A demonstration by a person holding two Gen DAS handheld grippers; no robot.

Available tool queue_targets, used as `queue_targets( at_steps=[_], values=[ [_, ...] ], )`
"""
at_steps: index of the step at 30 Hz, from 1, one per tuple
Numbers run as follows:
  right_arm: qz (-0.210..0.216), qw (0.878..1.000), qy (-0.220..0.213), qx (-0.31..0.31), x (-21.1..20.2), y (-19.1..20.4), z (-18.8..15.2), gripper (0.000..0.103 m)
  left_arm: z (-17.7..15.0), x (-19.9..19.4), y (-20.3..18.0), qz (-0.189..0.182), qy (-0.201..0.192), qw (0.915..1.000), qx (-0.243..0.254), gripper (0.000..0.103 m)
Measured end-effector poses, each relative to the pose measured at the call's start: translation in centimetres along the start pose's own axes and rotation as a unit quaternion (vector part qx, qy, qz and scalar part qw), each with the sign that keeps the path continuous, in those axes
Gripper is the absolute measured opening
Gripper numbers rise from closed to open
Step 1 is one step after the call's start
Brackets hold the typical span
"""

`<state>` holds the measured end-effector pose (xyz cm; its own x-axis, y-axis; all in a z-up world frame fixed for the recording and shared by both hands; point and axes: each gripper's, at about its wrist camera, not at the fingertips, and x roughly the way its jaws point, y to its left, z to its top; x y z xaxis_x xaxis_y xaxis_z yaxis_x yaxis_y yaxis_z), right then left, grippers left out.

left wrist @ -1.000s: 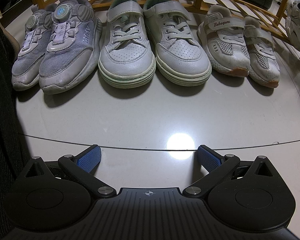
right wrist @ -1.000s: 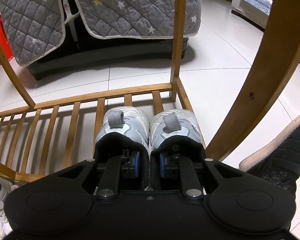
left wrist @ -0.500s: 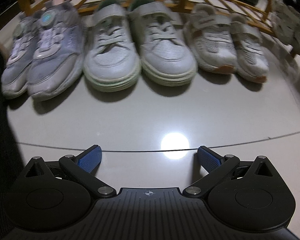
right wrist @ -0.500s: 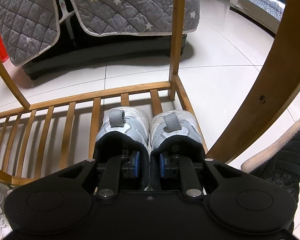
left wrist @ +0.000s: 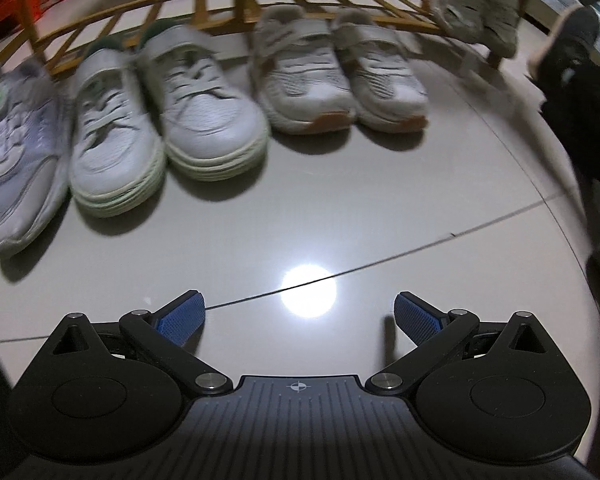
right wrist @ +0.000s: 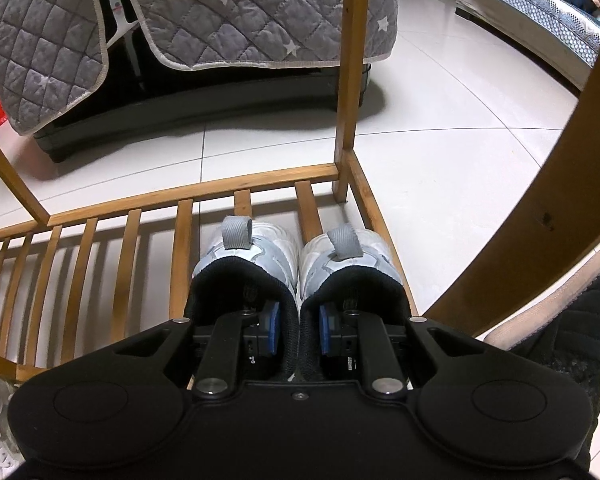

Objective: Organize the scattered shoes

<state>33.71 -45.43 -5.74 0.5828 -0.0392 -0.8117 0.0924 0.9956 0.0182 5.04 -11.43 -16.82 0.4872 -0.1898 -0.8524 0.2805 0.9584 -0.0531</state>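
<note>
A pair of grey shoes [right wrist: 296,264] sits heel-first toward the camera at the right end of the wooden rack [right wrist: 260,178], over its slats, beside the corner post. The right gripper [right wrist: 299,326] pinches the two touching inner collars together, one blue pad inside each shoe opening. Whether the soles rest on the slats cannot be told. A black shoe [right wrist: 560,320] lies on the floor to the right of the rack.

The left gripper [left wrist: 299,314] hangs over bare tile [left wrist: 340,200], fingers spread wide with nothing between them. Ahead of it, shoes line the rack's front edge: a lilac shoe [left wrist: 16,152] at far left, a white pair [left wrist: 160,112] with green-tinted soles, then a smaller white pair [left wrist: 340,76] with tan soles. The view is blurred.
</note>
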Motion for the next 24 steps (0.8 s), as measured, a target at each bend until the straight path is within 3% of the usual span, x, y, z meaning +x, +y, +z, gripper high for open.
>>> queue_targets(
  at_steps=[4, 9, 20, 24],
  values=[
    [-0.001, 1.0, 0.001, 0.002, 0.4, 0.0, 0.2, 0.021, 1.7, 0.2, 0.1, -0.007, 0.005, 0.9995, 0.03, 0.103],
    [-0.001, 1.0, 0.004, 0.002, 0.8, 0.0, 0.5, 0.021, 2.6, -0.4, -4.3, -0.015, 0.009, 0.9972, 0.073, 0.103],
    [0.001, 1.0, 0.003, -0.008, 1.2, 0.5, 0.7, 0.021, 4.3, 4.8, -4.5, -0.025, 0.01, 0.9956, 0.09, 0.103],
    [0.0, 1.0, 0.004, -0.009, 1.3, 0.6, 0.7, 0.021, 5.9, 5.0, 0.5, -0.024, 0.009, 0.9952, 0.094, 0.103]
  ],
)
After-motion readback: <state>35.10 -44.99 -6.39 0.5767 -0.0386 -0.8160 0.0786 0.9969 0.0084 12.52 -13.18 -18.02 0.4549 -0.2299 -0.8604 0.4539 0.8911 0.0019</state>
